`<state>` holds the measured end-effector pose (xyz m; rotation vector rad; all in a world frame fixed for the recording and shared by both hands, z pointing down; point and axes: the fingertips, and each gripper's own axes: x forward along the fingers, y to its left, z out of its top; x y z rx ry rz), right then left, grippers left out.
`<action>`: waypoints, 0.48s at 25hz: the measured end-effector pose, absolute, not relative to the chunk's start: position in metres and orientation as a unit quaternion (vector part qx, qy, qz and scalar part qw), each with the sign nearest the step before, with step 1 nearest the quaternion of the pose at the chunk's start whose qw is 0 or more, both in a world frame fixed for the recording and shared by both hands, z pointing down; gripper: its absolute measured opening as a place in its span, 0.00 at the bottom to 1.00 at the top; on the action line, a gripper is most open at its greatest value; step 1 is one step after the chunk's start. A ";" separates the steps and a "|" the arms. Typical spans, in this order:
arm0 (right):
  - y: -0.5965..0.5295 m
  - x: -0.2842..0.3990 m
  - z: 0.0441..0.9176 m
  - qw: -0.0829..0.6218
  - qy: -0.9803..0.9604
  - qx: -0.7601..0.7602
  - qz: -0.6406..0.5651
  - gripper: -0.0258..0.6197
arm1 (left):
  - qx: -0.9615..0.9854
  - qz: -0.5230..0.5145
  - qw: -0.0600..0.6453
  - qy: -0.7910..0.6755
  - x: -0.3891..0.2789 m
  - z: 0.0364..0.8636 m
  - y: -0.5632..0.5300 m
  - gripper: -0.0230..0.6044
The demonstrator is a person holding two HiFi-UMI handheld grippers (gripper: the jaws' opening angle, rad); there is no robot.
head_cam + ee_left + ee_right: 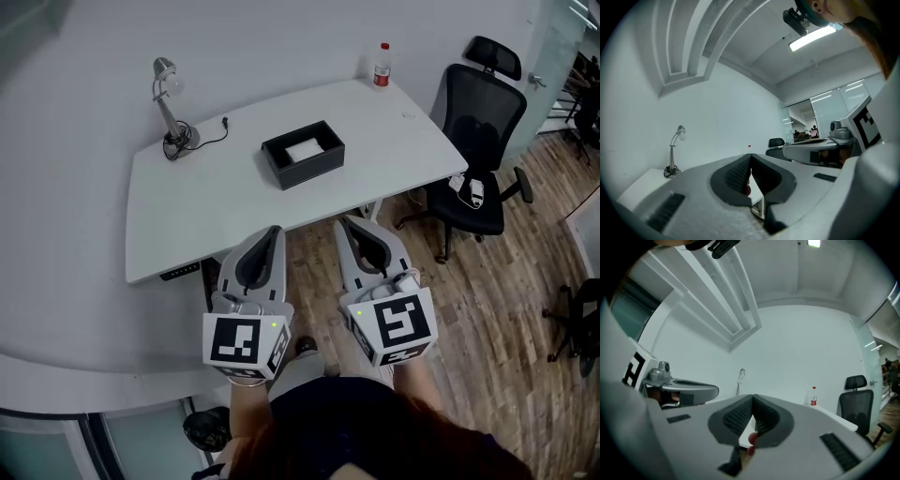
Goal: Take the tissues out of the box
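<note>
Jaws on left gripper (274,232) and right gripper (343,225) were closed, empty. Tissues (304,150) in the box (314,171) looked soft, light, tearable; pinching the top sheet's middle seemed best.

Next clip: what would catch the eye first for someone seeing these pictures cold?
The left gripper and right gripper fill the foreground of the head view, both shut and empty, short of the white desk. At the desk's middle sits an open black box with white tissues inside. A desk lamp stands at its left end and a black office chair at its right.
</note>
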<state>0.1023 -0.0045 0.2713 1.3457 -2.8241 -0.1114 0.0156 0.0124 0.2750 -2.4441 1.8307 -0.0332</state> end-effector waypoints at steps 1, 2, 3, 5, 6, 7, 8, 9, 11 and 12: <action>-0.008 0.100 0.271 0.008 -0.901 0.431 -0.037 0.06 | -0.800 -0.011 0.044 0.598 0.013 0.275 0.009 0.08; -0.011 0.097 0.270 0.009 -0.901 0.432 -0.039 0.06 | -0.802 -0.010 0.044 0.596 0.010 0.275 0.006 0.08; -0.015 0.094 0.270 0.010 -0.900 0.433 -0.040 0.06 | -0.803 -0.010 0.043 0.594 0.006 0.275 0.003 0.08; -0.020 0.088 0.269 0.011 -0.899 0.437 -0.042 0.06 | -0.806 -0.011 0.041 0.590 0.000 0.276 -0.002 0.08; -0.024 0.085 0.270 0.012 -0.897 0.439 -0.041 0.06 | -0.808 -0.011 0.040 0.588 -0.003 0.277 -0.005 0.08; -0.027 0.082 0.271 0.013 -0.896 0.441 -0.039 0.06 | -0.810 -0.011 0.040 0.586 -0.005 0.277 -0.007 0.08; -0.030 0.080 0.271 0.014 -0.896 0.443 -0.035 0.06 | -0.811 -0.011 0.039 0.583 -0.008 0.277 -0.009 0.08; -0.034 0.076 0.271 0.014 -0.895 0.444 -0.031 0.06 | -0.813 -0.010 0.037 0.581 -0.010 0.277 -0.011 0.08; -0.040 0.070 0.269 0.012 -0.894 0.447 -0.027 0.06 | -0.817 -0.006 0.029 0.575 -0.015 0.275 -0.015 0.08; -0.043 0.067 0.268 0.011 -0.893 0.449 -0.027 0.06 | -0.819 -0.006 0.027 0.573 -0.018 0.275 -0.017 0.08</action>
